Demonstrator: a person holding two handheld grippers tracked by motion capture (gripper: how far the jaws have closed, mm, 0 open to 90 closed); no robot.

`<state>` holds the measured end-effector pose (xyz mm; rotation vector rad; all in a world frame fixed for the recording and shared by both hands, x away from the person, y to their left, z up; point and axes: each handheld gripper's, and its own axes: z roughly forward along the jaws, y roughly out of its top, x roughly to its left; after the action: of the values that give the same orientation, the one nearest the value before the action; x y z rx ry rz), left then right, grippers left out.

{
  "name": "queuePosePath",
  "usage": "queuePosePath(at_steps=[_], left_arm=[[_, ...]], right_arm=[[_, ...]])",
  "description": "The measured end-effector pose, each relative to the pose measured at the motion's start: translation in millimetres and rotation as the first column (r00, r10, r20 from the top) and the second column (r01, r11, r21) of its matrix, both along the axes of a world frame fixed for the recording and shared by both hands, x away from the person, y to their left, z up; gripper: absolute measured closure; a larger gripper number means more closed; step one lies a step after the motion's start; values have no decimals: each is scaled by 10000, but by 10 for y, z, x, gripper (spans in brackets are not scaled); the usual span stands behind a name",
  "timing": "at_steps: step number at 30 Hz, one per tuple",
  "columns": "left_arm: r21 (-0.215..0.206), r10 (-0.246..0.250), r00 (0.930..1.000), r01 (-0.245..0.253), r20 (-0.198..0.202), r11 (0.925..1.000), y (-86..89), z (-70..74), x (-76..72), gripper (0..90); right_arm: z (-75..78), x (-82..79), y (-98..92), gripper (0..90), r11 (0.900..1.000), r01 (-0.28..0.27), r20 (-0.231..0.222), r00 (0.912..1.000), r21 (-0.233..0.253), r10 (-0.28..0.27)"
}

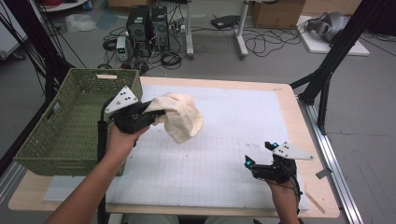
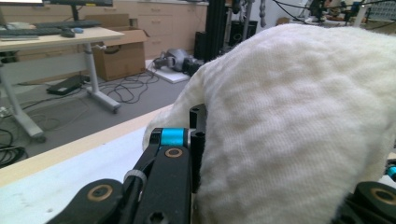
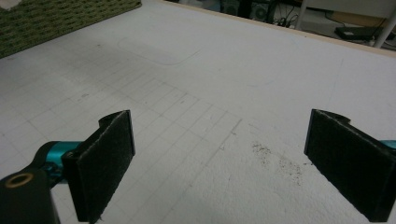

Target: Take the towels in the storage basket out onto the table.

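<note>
While left gripper [image 1: 156, 113] clamps cloth [image 1: 182, 115] beside basket [image 1: 70, 126], right gripper [image 3: 219, 163] view shows jaws spread

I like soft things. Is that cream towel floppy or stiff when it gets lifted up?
Probably floppy: the towel droops in folds from the left gripper above the table. It looks light, since one pinch holds it. Its fuzzy weave likely won't slip.

In the left gripper view, the cream knitted cloth [image 2: 299, 130] runs off the right and bottom frame edges and covers the right jaw of the left gripper [image 2: 196, 140]. In the right gripper view, the green woven basket [image 3: 56, 16] is cut off at upper left.
</note>
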<state>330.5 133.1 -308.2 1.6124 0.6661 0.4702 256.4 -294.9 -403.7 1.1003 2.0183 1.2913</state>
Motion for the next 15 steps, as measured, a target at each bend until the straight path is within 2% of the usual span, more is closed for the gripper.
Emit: queuePosePath(at_steps=[5, 8, 13, 15], left_arm=[[-91, -163, 9998, 162, -123, 9998, -133, -65, 12, 790], [-69, -241, 9992, 239, -316, 9997, -278, -162, 36, 766], [20, -185, 9960, 187, -874, 9998, -487, -412, 125, 765], [258, -278, 9918, 312, -1245, 9992, -592, -565, 176, 765]], right_arm=[[-3, 4, 10, 78, 10000, -41, -27, 10000, 7, 41], [-4, 7, 16, 78, 10000, -67, 5, 10000, -4, 67], [-4, 3, 8, 78, 10000, -60, -28, 10000, -1, 60], [-8, 6, 5, 78, 10000, -69, -34, 10000, 5, 69]])
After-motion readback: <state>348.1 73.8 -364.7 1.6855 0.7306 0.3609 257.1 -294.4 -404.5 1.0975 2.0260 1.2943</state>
